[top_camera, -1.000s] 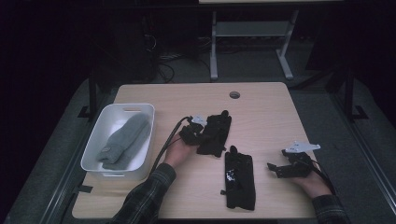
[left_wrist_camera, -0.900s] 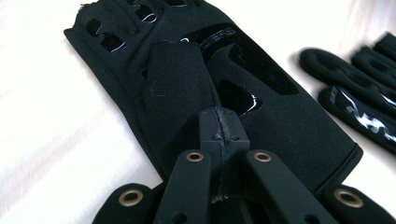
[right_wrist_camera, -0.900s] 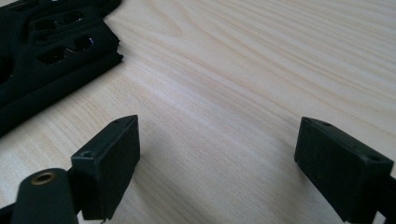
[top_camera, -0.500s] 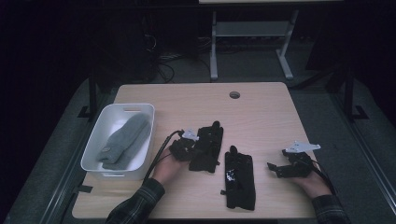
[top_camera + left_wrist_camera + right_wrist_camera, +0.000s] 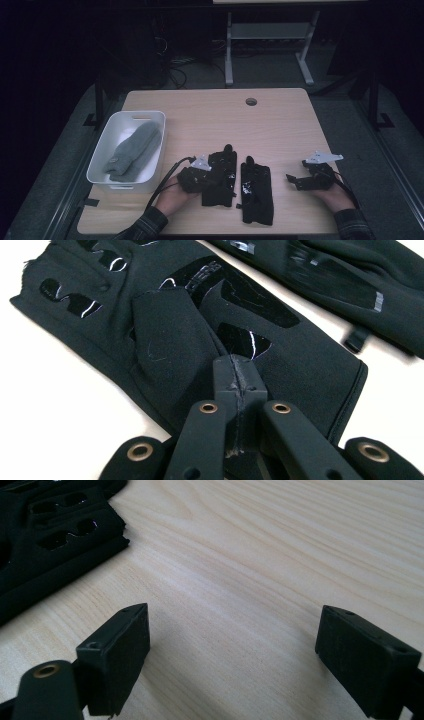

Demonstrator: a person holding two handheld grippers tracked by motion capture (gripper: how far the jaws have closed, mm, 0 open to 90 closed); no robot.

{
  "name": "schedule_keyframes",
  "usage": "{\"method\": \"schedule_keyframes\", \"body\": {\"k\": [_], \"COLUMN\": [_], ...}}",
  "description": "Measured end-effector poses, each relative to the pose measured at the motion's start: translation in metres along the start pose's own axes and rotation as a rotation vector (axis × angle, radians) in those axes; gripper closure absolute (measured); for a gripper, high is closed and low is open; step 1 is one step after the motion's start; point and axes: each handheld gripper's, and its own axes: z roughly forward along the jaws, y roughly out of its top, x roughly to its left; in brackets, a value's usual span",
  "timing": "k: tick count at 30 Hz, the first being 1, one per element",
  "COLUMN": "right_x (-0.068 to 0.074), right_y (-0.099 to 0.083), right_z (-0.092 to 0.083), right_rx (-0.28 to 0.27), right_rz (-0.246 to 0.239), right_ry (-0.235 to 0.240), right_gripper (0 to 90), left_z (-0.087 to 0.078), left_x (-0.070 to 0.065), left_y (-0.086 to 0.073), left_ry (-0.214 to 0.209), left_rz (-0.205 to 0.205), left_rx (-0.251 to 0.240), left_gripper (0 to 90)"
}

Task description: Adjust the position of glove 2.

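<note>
Two black gloves lie side by side on the wooden table. My left gripper (image 5: 210,177) is shut on the left glove (image 5: 222,165), and in the left gripper view its jaws (image 5: 235,377) pinch a fold of that glove (image 5: 165,335) near the cuff. The second glove (image 5: 256,192) lies just to the right, apart from the first; it also crosses the top right of the left gripper view (image 5: 350,285). My right gripper (image 5: 292,181) rests on the table right of both gloves. It is open (image 5: 232,650) with bare wood between the pads, the second glove (image 5: 45,545) off to its left.
A white bin (image 5: 100,160) stands at the table's left with a grey knitted piece (image 5: 132,150) inside. A cable hole (image 5: 251,101) sits near the far edge. Bare wood stretches across the far half of the table (image 5: 210,120).
My left gripper has dragged the left glove toward the near edge and alongside the second glove. The right gripper has stayed where it was.
</note>
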Motion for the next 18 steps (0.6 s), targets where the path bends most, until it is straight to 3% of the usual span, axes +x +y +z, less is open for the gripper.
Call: {"method": "schedule_keyframes", "body": {"k": [8, 13, 16, 18], "right_x": [0.0, -0.001, -0.002, -0.001], "right_y": [0.0, 0.001, 0.0, 0.001], "right_z": [0.0, 0.001, 0.001, 0.0], "right_rx": [0.0, 0.007, 0.005, 0.007], "right_rz": [0.003, 0.011, 0.013, 0.011], "right_ry": [-0.002, -0.011, -0.011, -0.014], "right_gripper": [13.6, 10.0, 10.5, 17.9], "left_z": [-0.004, -0.007, -0.015, -0.021], "left_x": [-0.012, -0.018, -0.016, -0.013], "left_y": [-0.008, -0.01, -0.008, -0.008], "left_ry": [-0.062, -0.065, -0.043, -0.02], "left_rz": [0.013, 0.033, 0.024, 0.002], "left_rx": [0.013, 0.02, -0.021, -0.051], "left_gripper": [89.6, 88.6, 75.1, 70.2]}}
